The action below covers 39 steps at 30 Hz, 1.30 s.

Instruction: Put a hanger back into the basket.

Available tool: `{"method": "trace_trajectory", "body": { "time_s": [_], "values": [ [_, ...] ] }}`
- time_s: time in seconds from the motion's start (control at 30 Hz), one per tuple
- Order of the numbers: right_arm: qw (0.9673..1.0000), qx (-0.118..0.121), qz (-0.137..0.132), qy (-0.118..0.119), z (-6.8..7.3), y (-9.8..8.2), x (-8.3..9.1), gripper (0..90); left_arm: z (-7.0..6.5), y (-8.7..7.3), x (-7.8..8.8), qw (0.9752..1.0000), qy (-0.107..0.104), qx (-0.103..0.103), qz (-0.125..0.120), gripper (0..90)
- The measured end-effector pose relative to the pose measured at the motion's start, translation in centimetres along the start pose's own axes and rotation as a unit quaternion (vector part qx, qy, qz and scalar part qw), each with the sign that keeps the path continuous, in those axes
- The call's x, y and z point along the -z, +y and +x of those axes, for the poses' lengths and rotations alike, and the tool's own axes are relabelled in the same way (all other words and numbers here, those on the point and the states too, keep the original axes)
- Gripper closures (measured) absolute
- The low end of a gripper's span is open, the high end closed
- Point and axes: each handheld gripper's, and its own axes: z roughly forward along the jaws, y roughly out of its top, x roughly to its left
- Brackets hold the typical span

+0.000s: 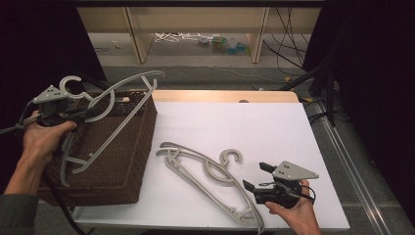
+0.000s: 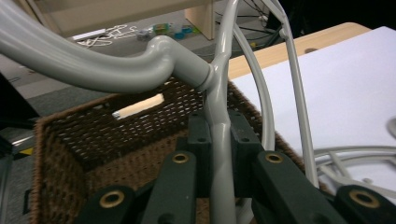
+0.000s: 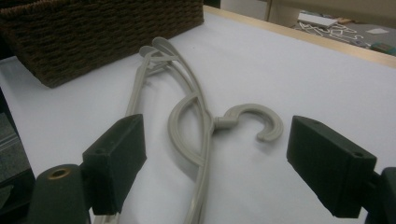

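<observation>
My left gripper [image 1: 87,112] [image 2: 218,130] is shut on a grey plastic hanger [image 1: 128,85] [image 2: 140,70], gripping it near the neck below the hook. That hanger hangs tilted over the open top of a brown wicker basket [image 1: 128,147] [image 2: 88,140] at the table's left. A second grey hanger [image 1: 205,171] [image 3: 196,116] lies flat on the white tabletop [image 1: 235,122], hook toward the right. My right gripper [image 1: 257,176] [image 3: 222,161] stands open just right of that hook, a little above the table, with nothing between its pads.
The basket hangs partly over the table's left front corner. A wooden strip [image 1: 225,95] borders the far edge of the white top. Beyond it are a wooden shelf frame [image 1: 142,34], floor cables [image 1: 288,54] and small clutter. A metal rail [image 1: 352,166] runs along the right.
</observation>
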Motion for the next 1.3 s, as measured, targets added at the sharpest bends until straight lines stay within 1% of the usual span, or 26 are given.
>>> {"method": "trace_trajectory", "body": {
  "time_s": [0.03, 0.13, 0.23, 0.33, 0.37, 0.4, 0.43, 0.47, 0.53, 0.57, 0.6, 0.63, 0.67, 0.73, 0.77, 0.87, 0.93, 1.0, 1.07, 1.1, 1.13, 1.17, 1.2, 1.23, 1.27, 1.3],
  "values": [
    [1.0, 0.0, -0.007, 0.003, 0.0, -0.1, -0.1, 20.6, 0.3, -0.2, 0.0, 1.0, 0.005, -0.004, 0.001, 82.1],
    [1.0, -0.001, -0.007, 0.004, 0.0, 0.0, -0.2, 20.6, 1.2, -0.7, 0.0, 0.9998, 0.018, -0.001, 0.002, 82.1],
    [1.0, 0.001, 0.001, 0.001, 0.0, 0.0, -0.1, 20.7, 2.1, -1.2, 0.0, 0.9997, 0.025, 0.002, 0.0, 82.1],
    [1.0, 0.0, -0.001, 0.001, 0.0, 0.0, -0.1, 20.6, 2.9, -1.7, 0.0, 0.9995, 0.03, 0.005, -0.006, 82.1],
    [1.0, 0.001, 0.005, -0.001, 0.0, 0.0, 0.0, 20.6, 3.2, -1.8, 0.0, 0.9994, 0.033, 0.006, -0.006, 82.0],
    [0.9999, -0.003, 0.01, 0.001, 0.0, 0.0, 0.0, 20.6, 3.5, -1.9, 0.0, 0.9992, 0.038, 0.008, -0.004, 82.1],
    [1.0, 0.002, 0.006, -0.002, 0.0, 0.0, 0.0, 20.6, 3.7, -2.0, -0.1, 0.9992, 0.04, 0.006, -0.003, 82.1],
    [1.0, 0.001, 0.001, 0.001, -0.1, 0.0, -0.1, 20.6, 3.9, -2.2, -0.1, 0.9992, 0.041, -0.002, 0.001, 82.0],
    [1.0, 0.002, 0.006, -0.001, 0.0, 0.0, 0.0, 20.7, 4.1, -2.5, -0.2, 0.9992, 0.039, -0.009, 0.006, 82.1],
    [1.0, 0.001, -0.005, 0.003, -0.1, 0.0, -0.2, 20.7, 4.2, -2.7, -0.3, 0.9991, 0.038, -0.016, 0.006, 82.1],
    [0.9999, -0.007, 0.001, 0.011, 0.0, -0.1, -0.2, 20.7, 4.2, -2.9, -0.3, 0.9992, 0.038, -0.013, 0.008, 82.0],
    [1.0, 0.0, -0.004, 0.002, -0.1, -0.1, -0.2, 20.6, 4.3, -3.1, -0.4, 0.999, 0.041, -0.01, 0.013, 82.1],
    [1.0, 0.001, -0.001, 0.002, -0.1, -0.1, -0.1, 20.6, 4.4, -3.3, -0.4, 0.9989, 0.043, -0.011, 0.016, 82.0],
    [1.0, 0.001, -0.001, 0.001, -0.1, 0.0, -0.1, 20.6, 4.5, -3.8, -0.6, 0.9986, 0.039, -0.026, 0.025, 82.0],
    [1.0, 0.002, 0.0, 0.002, -0.1, 0.0, -0.1, 20.6, 4.5, -4.1, -0.7, 0.9989, 0.034, -0.021, 0.025, 82.0],
    [1.0, 0.001, 0.0, 0.002, -0.1, 0.0, -0.1, 20.6, 4.7, -4.8, -1.0, 0.999, 0.03, -0.02, 0.027, 82.0],
    [1.0, 0.002, 0.001, 0.003, -0.1, 0.0, -0.2, 20.6, 4.7, -5.1, -1.1, 0.9987, 0.031, -0.023, 0.032, 82.0],
    [1.0, 0.001, 0.001, 0.002, -0.1, 0.0, -0.1, 20.6, 4.8, -5.3, -1.3, 0.999, 0.025, -0.022, 0.03, 82.0],
    [1.0, 0.001, 0.001, 0.002, -0.1, 0.0, -0.1, 20.7, 4.7, -5.5, -1.5, 0.9988, 0.019, -0.028, 0.036, 82.0],
    [1.0, 0.001, 0.001, 0.002, -0.1, 0.0, -0.1, 20.6, 4.7, -5.5, -1.6, 0.9987, 0.018, -0.027, 0.04, 82.0],
    [1.0, -0.004, 0.005, 0.005, -0.1, -0.1, -0.1, 20.6, 4.8, -5.6, -1.7, 0.9981, 0.023, -0.028, 0.05, 82.0],
    [1.0, 0.0, 0.001, 0.002, -0.1, 0.0, -0.1, 20.6, 4.9, -5.8, -1.9, 0.998, 0.027, -0.025, 0.052, 82.0],
    [1.0, 0.001, 0.003, 0.004, -0.1, 0.0, -0.1, 20.6, 5.1, -5.8, -1.8, 0.9973, 0.026, -0.031, 0.061, 82.0],
    [1.0, 0.001, 0.0, 0.003, -0.1, 0.0, -0.1, 20.6, 5.1, -6.0, -2.0, 0.9977, 0.029, -0.022, 0.058, 82.0],
    [1.0, 0.002, 0.0, 0.003, -0.1, -0.1, -0.1, 20.6, 5.2, -6.0, -2.1, 0.9972, 0.031, -0.023, 0.063, 81.9],
    [1.0, 0.002, 0.0, 0.003, -0.1, -0.1, -0.1, 20.6, 5.5, -6.0, -1.9, 0.9955, 0.034, -0.038, 0.081, 81.9]
  ]
}}
